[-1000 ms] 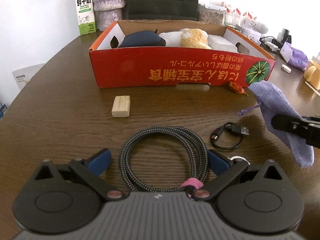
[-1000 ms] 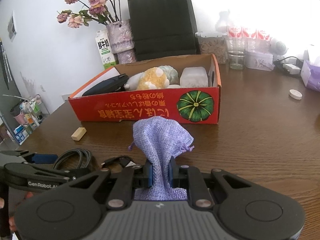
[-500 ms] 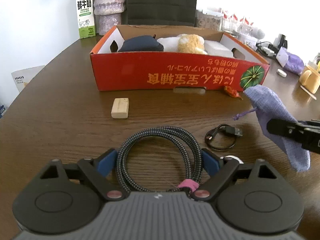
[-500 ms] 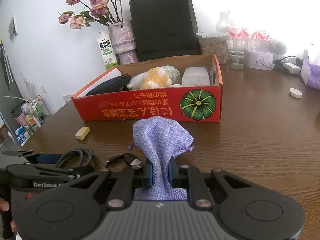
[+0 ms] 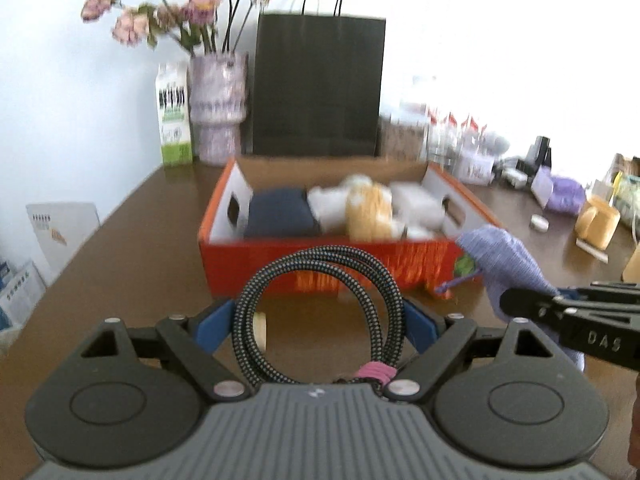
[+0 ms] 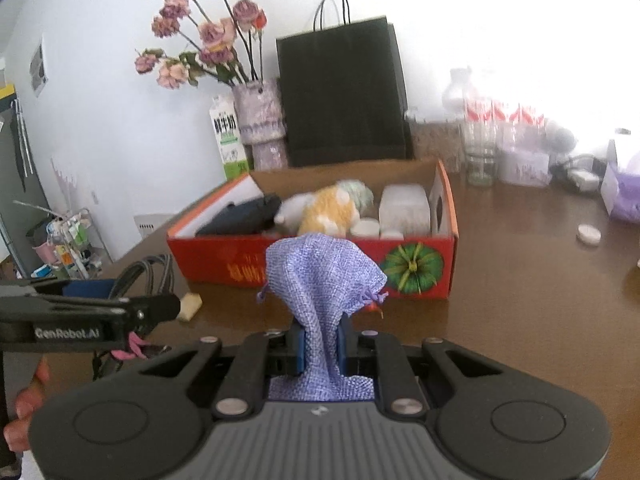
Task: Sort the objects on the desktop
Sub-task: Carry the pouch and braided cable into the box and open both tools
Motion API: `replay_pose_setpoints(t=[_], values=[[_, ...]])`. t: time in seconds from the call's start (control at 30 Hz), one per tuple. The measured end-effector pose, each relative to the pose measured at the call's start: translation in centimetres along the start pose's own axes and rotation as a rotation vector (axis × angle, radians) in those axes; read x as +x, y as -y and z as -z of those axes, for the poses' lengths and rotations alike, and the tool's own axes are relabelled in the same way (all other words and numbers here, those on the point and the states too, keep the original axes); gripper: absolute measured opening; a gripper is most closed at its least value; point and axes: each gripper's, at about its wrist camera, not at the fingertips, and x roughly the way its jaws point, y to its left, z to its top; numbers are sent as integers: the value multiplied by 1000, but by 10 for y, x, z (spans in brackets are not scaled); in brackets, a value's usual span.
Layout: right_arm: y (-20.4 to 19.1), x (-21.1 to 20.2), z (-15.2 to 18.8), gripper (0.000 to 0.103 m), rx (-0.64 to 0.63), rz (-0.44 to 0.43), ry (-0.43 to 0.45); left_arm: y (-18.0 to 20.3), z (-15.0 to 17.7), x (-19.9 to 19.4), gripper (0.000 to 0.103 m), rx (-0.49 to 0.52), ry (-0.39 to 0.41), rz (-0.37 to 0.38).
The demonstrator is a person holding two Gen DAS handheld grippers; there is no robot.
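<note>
A black braided cable coil (image 5: 320,254) with a pink tie hangs clear of the brown table, and my left gripper (image 5: 318,322) is shut on it, blue pads pressing its two sides. The same coil (image 6: 152,276) shows at the left in the right wrist view. My right gripper (image 6: 320,340) is shut on a purple cloth pouch (image 6: 320,276), which stands up from the pads. The pouch (image 5: 508,264) is just right of the coil. Both are held in front of the red cardboard box (image 6: 208,256), which holds a dark pouch, a plush toy and white containers.
A beige block (image 6: 190,306) lies on the table before the box. Behind the box stand a black paper bag (image 6: 340,92), a flower vase (image 6: 260,128) and a milk carton (image 5: 174,120). Glasses, jars and a white cap (image 6: 588,234) crowd the right side.
The left jaws closed on the cable coil and lifted it off the table. The right gripper rose with the pouch. Both views now look higher, over the box.
</note>
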Motion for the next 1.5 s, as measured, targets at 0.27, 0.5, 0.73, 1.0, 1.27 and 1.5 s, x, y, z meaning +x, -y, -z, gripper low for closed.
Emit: replay_pose_setpoints(t=[0.27,0.5,0.73,1.0,1.27,1.5], values=[[0,13,-45,14,-6,16,83,1,-56,16,89,-13,87,20],[18,50,-84,14,31,27,115,6,-96,57,89,-27,111,37],[40,110,-106,14,58,53,80,7,-113,126,89,-32,63,29],[60,169,-109,14,59,71,-5,3,-111,185,89,-23,-40,6],[63,192,-99,15,43,71,-69,4,-102,201,89,12,-87,-10],[61,195,-96,30,17,80,-85,7,-100,209,90,28,-103,-29]])
